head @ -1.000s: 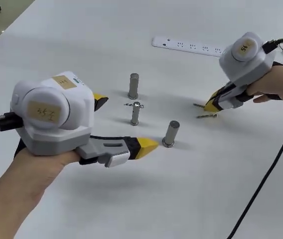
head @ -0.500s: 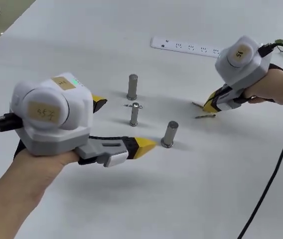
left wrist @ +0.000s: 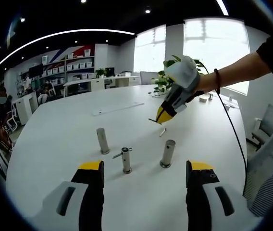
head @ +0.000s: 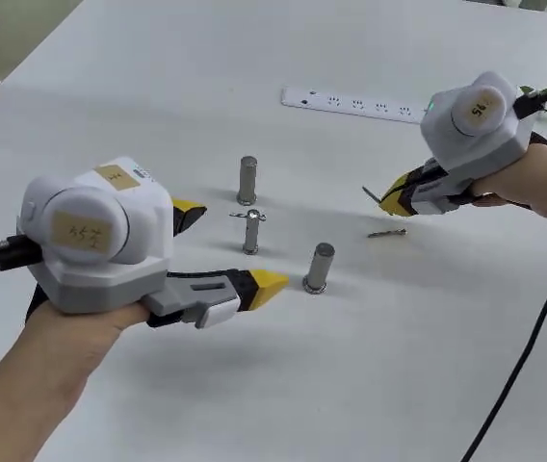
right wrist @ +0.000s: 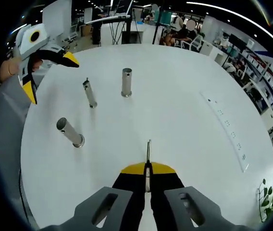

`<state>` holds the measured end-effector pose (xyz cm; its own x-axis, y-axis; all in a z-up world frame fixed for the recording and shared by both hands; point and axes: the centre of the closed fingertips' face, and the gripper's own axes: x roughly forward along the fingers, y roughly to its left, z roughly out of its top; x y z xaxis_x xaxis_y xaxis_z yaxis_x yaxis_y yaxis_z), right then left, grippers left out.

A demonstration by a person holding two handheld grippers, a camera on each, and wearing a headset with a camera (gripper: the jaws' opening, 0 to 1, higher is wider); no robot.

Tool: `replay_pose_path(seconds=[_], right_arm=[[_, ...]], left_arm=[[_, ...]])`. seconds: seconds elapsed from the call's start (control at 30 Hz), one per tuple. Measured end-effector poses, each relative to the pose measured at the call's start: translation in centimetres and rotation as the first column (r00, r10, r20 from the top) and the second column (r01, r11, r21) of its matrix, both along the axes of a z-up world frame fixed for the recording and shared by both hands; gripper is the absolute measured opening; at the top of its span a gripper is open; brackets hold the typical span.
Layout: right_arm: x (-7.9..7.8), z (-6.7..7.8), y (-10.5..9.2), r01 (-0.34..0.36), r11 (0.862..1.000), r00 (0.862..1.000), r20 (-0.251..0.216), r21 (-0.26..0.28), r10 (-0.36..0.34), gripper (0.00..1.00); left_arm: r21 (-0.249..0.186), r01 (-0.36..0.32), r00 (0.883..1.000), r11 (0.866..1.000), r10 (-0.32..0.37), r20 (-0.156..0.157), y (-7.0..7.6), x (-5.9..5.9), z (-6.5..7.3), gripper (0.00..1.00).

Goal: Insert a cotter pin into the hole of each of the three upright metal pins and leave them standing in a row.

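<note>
the left gripper [head: 227, 245] hovers low over the white table [head: 370, 366], its two yellow-tipped jaws wide apart and holding nothing. they point toward three upright metal pins standing in a slanted row. the far pin [head: 247, 179] and the near pin [head: 320, 267] have nothing in their tops. the middle pin [head: 251, 236] already carries a cotter pin across its top hole. on the other side, the right gripper [head: 389, 202] has its jaws pressed together on a held cotter pin [right wrist: 148, 150], which sticks out forward past the tips. a loose cotter pin [head: 387, 232] lies flat on the table just below this gripper. a power strip [head: 351, 103] lies farther back.
</note>
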<state>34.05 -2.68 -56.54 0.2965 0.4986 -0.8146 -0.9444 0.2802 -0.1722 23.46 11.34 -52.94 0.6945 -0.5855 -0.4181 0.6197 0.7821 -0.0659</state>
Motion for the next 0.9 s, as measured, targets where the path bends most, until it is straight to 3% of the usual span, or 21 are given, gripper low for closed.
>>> replay_pose_path(seconds=[0.3, 0.53, 0.73, 0.9], right_arm=[[-2.4, 2.5, 1.6, -0.068, 0.996, 0.997, 0.037, 0.054, 0.066, 0.00], [-4.5, 4.0, 3.1, -0.109, 0.989, 0.993, 0.048, 0.104, 0.104, 0.00], [-6.7, 5.1, 4.7, -0.140, 0.977, 0.990, 0.042, 0.158, 0.135, 0.00], [-8.6, 5.7, 6.0, -0.193, 0.966, 0.981, 0.057, 0.170, 0.186, 0.00]], left_arm=[[-0.060, 0.010, 1.000, 0.998, -0.011, -0.025, -1.0, -0.3, 0.6, 0.60], [-0.066, 0.028, 0.998, 0.997, -0.031, -0.047, -1.8, -0.2, 1.0, 0.54], [-0.140, 0.021, 0.996, 0.990, -0.032, -0.081, -2.5, -0.2, 1.9, 0.47], [-0.167, 0.025, 0.994, 0.986, -0.042, -0.101, -3.0, -0.5, 2.2, 0.44]])
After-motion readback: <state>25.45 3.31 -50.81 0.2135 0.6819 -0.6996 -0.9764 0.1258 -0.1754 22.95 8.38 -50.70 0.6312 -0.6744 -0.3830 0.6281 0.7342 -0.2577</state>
